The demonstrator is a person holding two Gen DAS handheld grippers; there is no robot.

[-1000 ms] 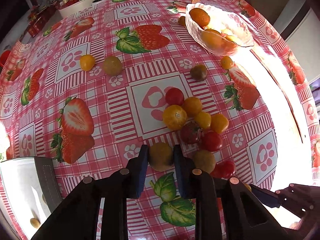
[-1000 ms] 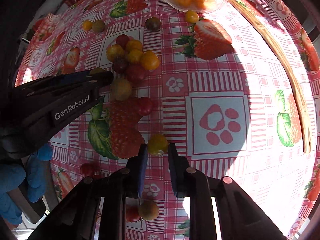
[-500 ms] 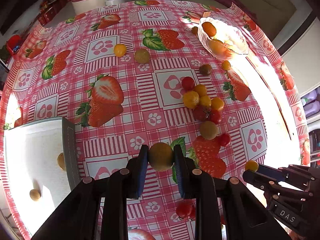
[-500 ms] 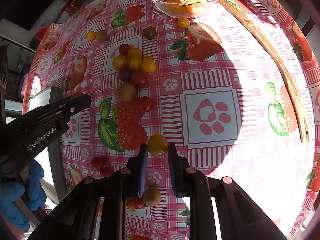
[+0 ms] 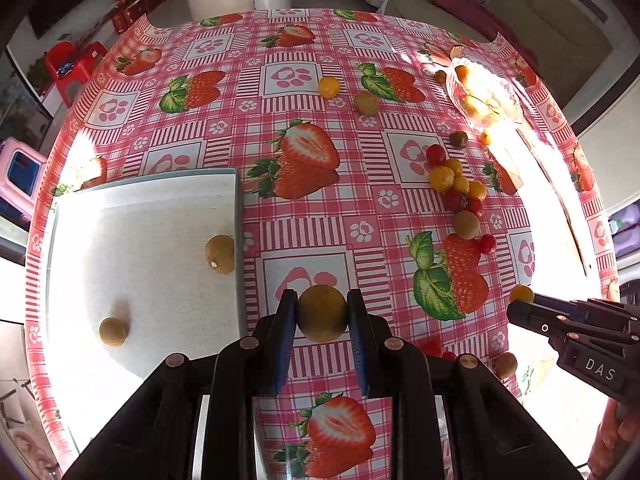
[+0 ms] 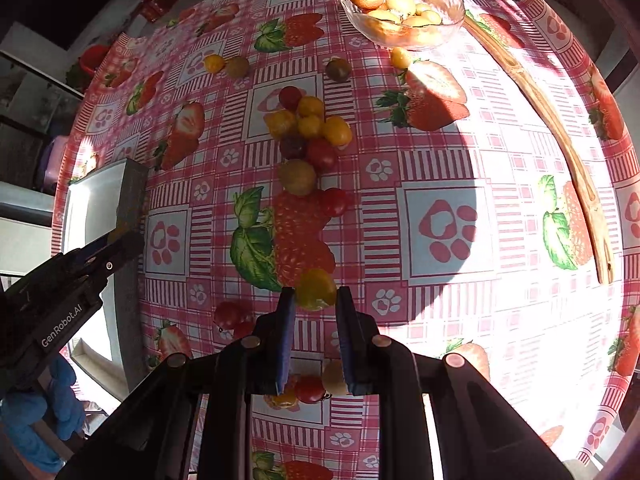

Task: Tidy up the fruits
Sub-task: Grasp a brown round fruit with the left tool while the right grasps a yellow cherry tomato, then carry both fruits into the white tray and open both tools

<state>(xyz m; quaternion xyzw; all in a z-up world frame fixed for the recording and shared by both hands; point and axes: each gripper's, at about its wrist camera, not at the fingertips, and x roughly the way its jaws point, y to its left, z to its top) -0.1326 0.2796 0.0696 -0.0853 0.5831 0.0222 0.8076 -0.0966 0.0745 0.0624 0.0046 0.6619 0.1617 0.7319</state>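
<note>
My left gripper (image 5: 321,312) is shut on a round brown-green fruit (image 5: 322,313) and holds it above the tablecloth, just right of the white tray (image 5: 120,200). The tray holds two brown fruits (image 5: 220,253) (image 5: 113,331). My right gripper (image 6: 316,294) is shut on a yellow tomato (image 6: 315,289) above the table; it also shows in the left wrist view (image 5: 520,304). A cluster of red and yellow tomatoes (image 6: 306,128) lies mid-table. A glass bowl (image 6: 448,28) with yellow fruits stands at the far side.
A wooden stick (image 6: 552,120) lies along the right side. Two loose fruits (image 5: 346,94) lie at the far middle, a dark one (image 6: 338,69) near the bowl. More tomatoes (image 6: 308,388) lie under my right gripper. The table edge is near on all sides.
Both grippers have pulled back and risen with their fruits. The left one has swung left, so the tray now fills more of its view. The right gripper has shifted slightly.
</note>
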